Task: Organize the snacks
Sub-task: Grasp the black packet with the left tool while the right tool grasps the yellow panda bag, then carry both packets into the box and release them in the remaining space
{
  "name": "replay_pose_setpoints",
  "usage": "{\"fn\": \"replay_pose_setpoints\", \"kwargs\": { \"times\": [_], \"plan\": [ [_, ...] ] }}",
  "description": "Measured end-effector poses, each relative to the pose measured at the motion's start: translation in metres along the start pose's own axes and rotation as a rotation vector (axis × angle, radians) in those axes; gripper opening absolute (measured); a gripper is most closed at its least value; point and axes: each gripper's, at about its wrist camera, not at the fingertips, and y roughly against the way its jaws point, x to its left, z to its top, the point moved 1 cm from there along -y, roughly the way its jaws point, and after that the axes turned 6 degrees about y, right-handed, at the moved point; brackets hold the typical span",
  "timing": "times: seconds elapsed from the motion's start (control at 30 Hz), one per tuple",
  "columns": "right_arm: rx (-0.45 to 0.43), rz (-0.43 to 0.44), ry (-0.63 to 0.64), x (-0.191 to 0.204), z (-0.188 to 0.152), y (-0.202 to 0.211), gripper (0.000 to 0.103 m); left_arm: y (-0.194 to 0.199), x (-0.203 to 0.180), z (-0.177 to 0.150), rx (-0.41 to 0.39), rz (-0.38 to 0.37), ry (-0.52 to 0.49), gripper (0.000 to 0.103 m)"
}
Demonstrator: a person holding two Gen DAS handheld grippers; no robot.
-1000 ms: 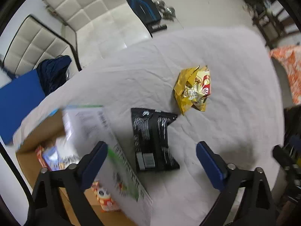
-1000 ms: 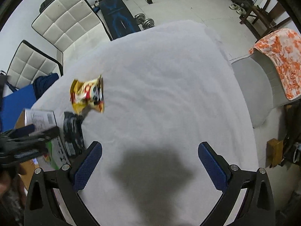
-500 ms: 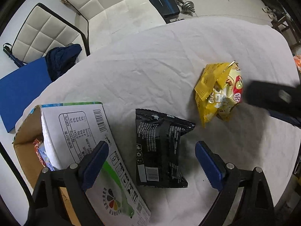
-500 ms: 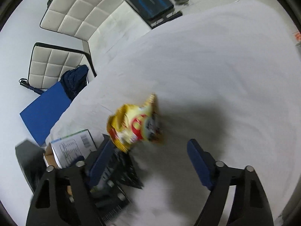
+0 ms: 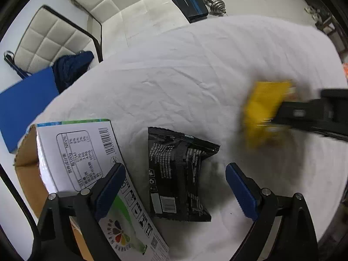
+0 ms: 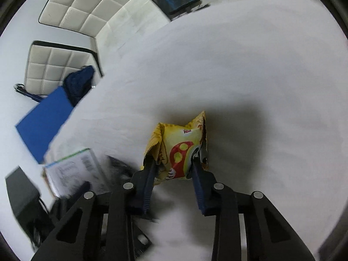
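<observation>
The right gripper (image 6: 173,163) is closing on the yellow bag (image 6: 180,145), its pads pressing the bag's sides over the white surface (image 6: 250,76). The left gripper (image 5: 175,181) hangs wide open above the black bag (image 5: 176,174), which lies flat. The box (image 5: 71,152) sits at 9 o'clock of the black bag; the yellow bag is at 2 o'clock.

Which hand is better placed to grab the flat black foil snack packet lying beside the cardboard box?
Left. The left gripper hangs open right over the black packet, while the right gripper is closing on the crumpled yellow chip bag.
</observation>
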Motion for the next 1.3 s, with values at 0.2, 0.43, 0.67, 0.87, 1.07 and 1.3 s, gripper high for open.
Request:
{"fn": "replay_pose_setpoints", "kwargs": {
  "times": [0.2, 0.43, 0.67, 0.87, 1.07, 1.3],
  "plan": [
    [-0.035, -0.127, 0.028, -0.031, -0.012, 0.025, 0.032, -0.037, -0.015, -0.009, 0.101, -0.033, 0.001, 0.094],
    [-0.036, -0.166, 0.051, -0.047, -0.028, 0.027, 0.032, -0.044, -0.008, -0.011, 0.075, -0.062, 0.039, 0.093],
    [-0.017, -0.270, 0.114, -0.048, -0.050, 0.027, 0.031, -0.025, -0.015, -0.031, 0.002, -0.139, 0.072, 0.049],
    [0.019, -0.341, 0.154, -0.059, -0.075, 0.025, 0.031, -0.015, -0.046, -0.052, 0.053, -0.335, 0.092, 0.045],
    [0.012, -0.305, 0.125, -0.067, -0.075, 0.019, 0.034, -0.020, -0.049, -0.054, 0.066, -0.344, 0.105, 0.054],
    [0.000, -0.279, 0.088, -0.079, -0.068, 0.014, 0.056, -0.043, -0.032, -0.074, 0.125, -0.357, 0.133, 0.063]
  ]
}}
